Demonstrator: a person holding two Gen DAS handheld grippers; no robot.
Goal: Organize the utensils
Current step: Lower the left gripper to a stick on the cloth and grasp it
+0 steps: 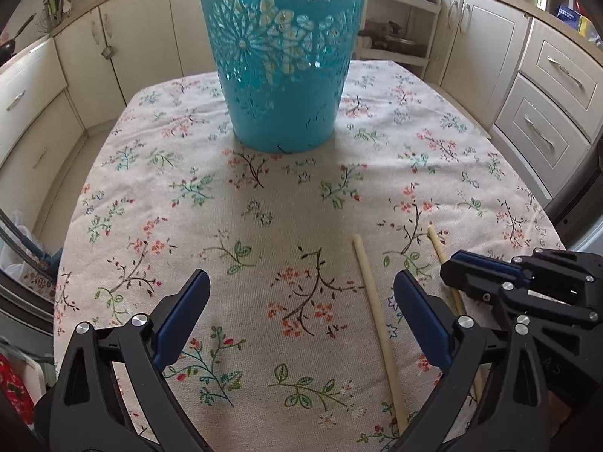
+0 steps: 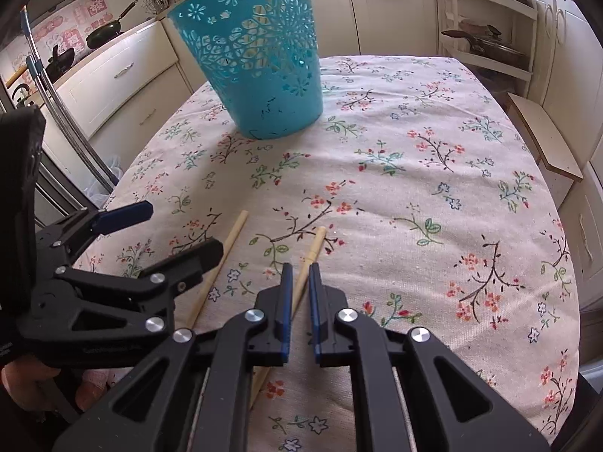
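Note:
Two pale wooden chopsticks lie on the floral tablecloth. In the left wrist view one chopstick [image 1: 377,324] lies between my left gripper's [image 1: 301,282] wide-open fingers, nearer the right finger. The other chopstick [image 1: 437,243] runs under my right gripper [image 1: 452,263]. In the right wrist view my right gripper [image 2: 300,269] has its jaws nearly closed around that chopstick [image 2: 314,245], with a small gap left on each side. The left chopstick [image 2: 231,237] lies beside my left gripper [image 2: 181,226]. A turquoise cut-out basket [image 1: 282,56] stands upright at the table's far side, also in the right wrist view [image 2: 260,56].
The table [image 2: 433,188] is covered by the floral cloth. Cream kitchen cabinets [image 1: 546,86] surround it. An open shelf with pots [image 2: 486,45] stands behind right. Pans sit on the counter [image 2: 101,34] at the back left.

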